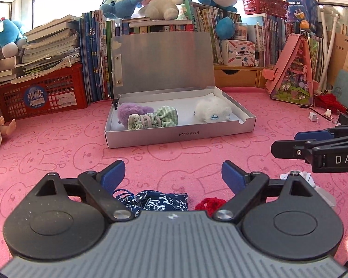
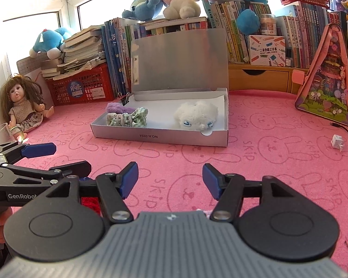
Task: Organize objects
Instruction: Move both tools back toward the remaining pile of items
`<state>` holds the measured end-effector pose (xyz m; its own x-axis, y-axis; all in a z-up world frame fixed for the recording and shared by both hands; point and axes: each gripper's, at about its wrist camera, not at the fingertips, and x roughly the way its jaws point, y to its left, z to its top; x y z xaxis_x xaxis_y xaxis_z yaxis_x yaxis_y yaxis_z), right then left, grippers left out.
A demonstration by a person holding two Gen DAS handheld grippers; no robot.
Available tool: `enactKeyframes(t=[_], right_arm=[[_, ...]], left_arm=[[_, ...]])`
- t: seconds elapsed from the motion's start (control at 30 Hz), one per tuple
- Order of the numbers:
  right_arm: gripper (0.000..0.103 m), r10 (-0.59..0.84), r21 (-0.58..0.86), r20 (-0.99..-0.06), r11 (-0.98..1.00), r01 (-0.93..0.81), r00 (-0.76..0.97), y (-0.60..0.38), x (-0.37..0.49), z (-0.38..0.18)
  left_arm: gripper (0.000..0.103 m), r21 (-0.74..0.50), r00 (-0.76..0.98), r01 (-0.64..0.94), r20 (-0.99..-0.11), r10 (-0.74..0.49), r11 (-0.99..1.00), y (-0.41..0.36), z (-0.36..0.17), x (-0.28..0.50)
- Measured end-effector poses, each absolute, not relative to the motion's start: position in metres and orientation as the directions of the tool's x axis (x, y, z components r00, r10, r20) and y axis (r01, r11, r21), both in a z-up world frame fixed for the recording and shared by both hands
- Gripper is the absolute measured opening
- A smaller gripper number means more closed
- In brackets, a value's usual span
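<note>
Three soft items lie in the box (image 1: 178,136); pouch (image 1: 160,201) and red knit (image 1: 207,205) remain on the table's near edge; both hand-held grippers, left (image 1: 172,173) and right (image 2: 170,177), spread, empty.

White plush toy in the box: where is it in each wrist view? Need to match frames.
Left wrist: white plush toy lies right of centre, in the right half of the open silver box.
Right wrist: the toy is near picture centre, again in the box's right half.
Shared landmark: the "NO.A-2224" print on the box's front wall.
</note>
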<state>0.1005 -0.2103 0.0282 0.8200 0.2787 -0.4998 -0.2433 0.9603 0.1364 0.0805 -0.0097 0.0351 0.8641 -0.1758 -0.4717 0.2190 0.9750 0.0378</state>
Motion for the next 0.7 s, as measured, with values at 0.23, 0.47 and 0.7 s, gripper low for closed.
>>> enactKeyframes(t=[0.23, 0.47, 0.7], right_arm=[[0.074, 0.308, 0.148, -0.503, 0.951, -0.271, 0.807, -0.205, 0.078, 0.021], [0.074, 0.3, 0.127, -0.495, 0.953, -0.274, 0.815, -0.199, 0.059, 0.018], [0.074, 0.354, 0.133, -0.471, 0.934, -0.331, 0.808, -0.198, 0.032, 0.025]], left_arm=[[0.093, 0.041, 0.868, 0.236, -0.459, -0.192, 0.971, -0.013, 0.025, 0.055], [0.093, 0.033, 0.869, 0.231, -0.456, -0.191, 0.972, -0.013, 0.018, 0.036], [0.093, -0.002, 0.874, 0.206, -0.45, -0.185, 0.978, -0.001, 0.018, 0.013]])
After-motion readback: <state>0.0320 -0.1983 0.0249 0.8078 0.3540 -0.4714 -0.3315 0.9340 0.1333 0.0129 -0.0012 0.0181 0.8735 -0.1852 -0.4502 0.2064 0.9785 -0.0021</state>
